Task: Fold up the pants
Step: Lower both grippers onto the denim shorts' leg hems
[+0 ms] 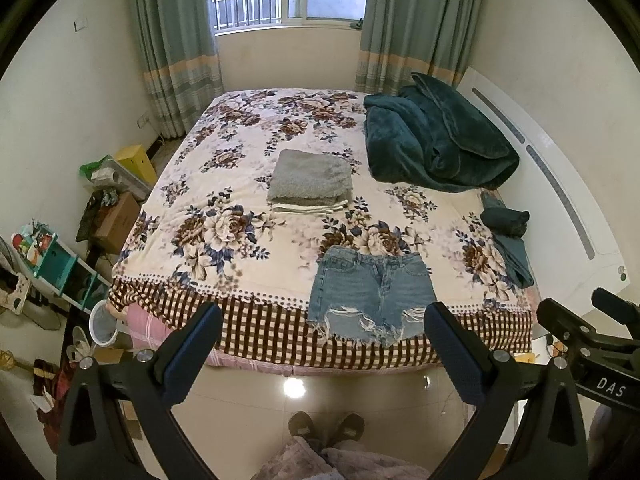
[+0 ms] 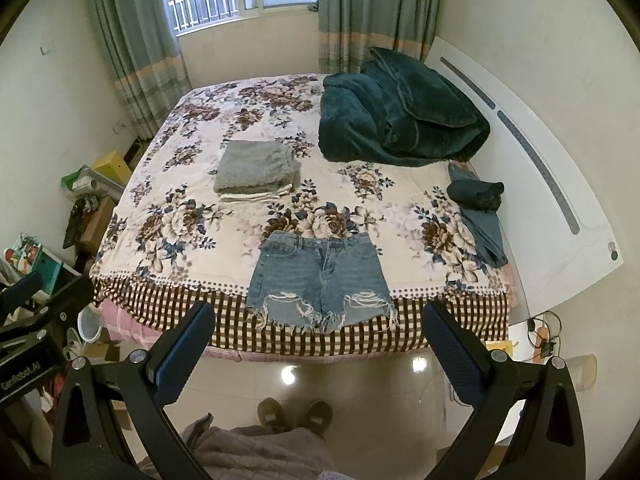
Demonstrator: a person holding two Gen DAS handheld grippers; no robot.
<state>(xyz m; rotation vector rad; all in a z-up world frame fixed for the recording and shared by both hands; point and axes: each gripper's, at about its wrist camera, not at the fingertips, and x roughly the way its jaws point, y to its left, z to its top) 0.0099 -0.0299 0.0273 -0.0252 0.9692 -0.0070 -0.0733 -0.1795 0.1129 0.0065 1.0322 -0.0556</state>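
Observation:
A pair of frayed blue denim shorts [image 1: 370, 294] lies flat at the near edge of the bed, waistband away from me, hems toward me; it also shows in the right wrist view [image 2: 320, 280]. My left gripper [image 1: 324, 320] is open and empty, held above the floor short of the bed edge, with the shorts ahead and slightly right. My right gripper [image 2: 316, 318] is open and empty, also short of the bed edge, with the shorts straight ahead. The right gripper's body shows at the right edge of the left wrist view [image 1: 592, 344].
The bed has a floral cover [image 1: 240, 200]. A folded grey stack [image 1: 310, 180] lies mid-bed. A dark green blanket [image 1: 436, 140] is heaped at the far right by the white headboard [image 1: 560, 184]. Dark garments [image 1: 506, 236] lie at the right. Clutter [image 1: 60, 264] is left of the bed.

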